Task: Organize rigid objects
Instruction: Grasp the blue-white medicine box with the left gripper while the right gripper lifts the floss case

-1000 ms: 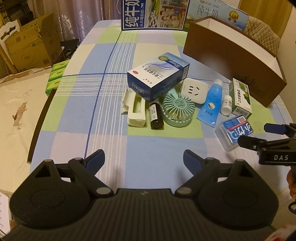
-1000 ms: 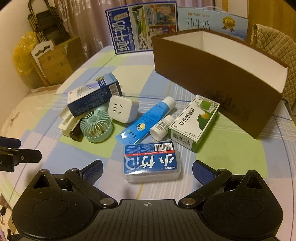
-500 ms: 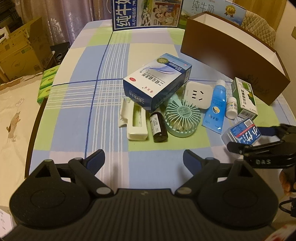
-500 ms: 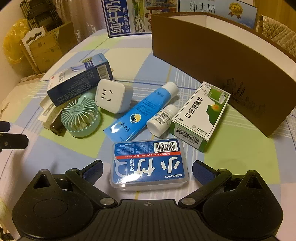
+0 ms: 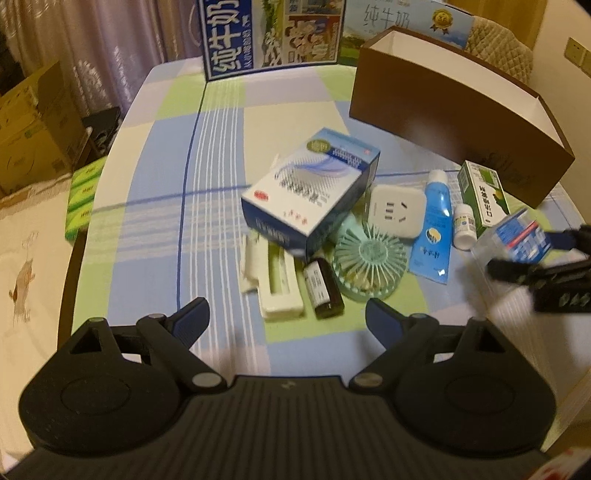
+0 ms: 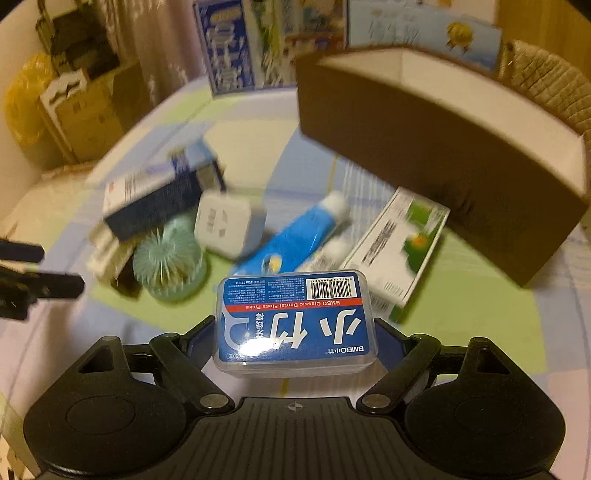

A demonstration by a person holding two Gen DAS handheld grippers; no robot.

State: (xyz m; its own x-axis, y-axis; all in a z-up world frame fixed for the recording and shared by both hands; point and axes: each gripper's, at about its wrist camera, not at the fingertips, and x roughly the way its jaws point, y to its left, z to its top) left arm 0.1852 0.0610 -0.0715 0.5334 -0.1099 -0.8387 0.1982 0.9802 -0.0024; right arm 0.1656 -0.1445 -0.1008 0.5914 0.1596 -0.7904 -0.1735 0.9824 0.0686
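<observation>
A clear dental floss box (image 6: 295, 321) with a blue label sits between the fingers of my right gripper (image 6: 295, 326). Its jaws are closing, the pads press on the box's sides, and the box tilts up off the cloth (image 5: 517, 236). My left gripper (image 5: 286, 310) hovers open with nothing in it, in front of a pile. The pile holds a blue medicine carton (image 5: 310, 188), a white socket adapter (image 5: 397, 210), a mint fan (image 5: 371, 262), a blue tube (image 5: 434, 229), a small white bottle (image 5: 464, 225), a green carton (image 5: 484, 199), a dark vial (image 5: 323, 290) and a white case (image 5: 277, 284).
A long brown open box (image 5: 454, 110) with a white inside stands at the back right of the checked tablecloth (image 5: 147, 221). Milk cartons (image 5: 269, 33) line the far edge. Cardboard boxes (image 5: 33, 125) and green packs (image 5: 81, 195) lie off the table's left side.
My right gripper moved forward over the floss box and closed on its sides, and the box tipped up. The left gripper drifted toward the pile, still open.
</observation>
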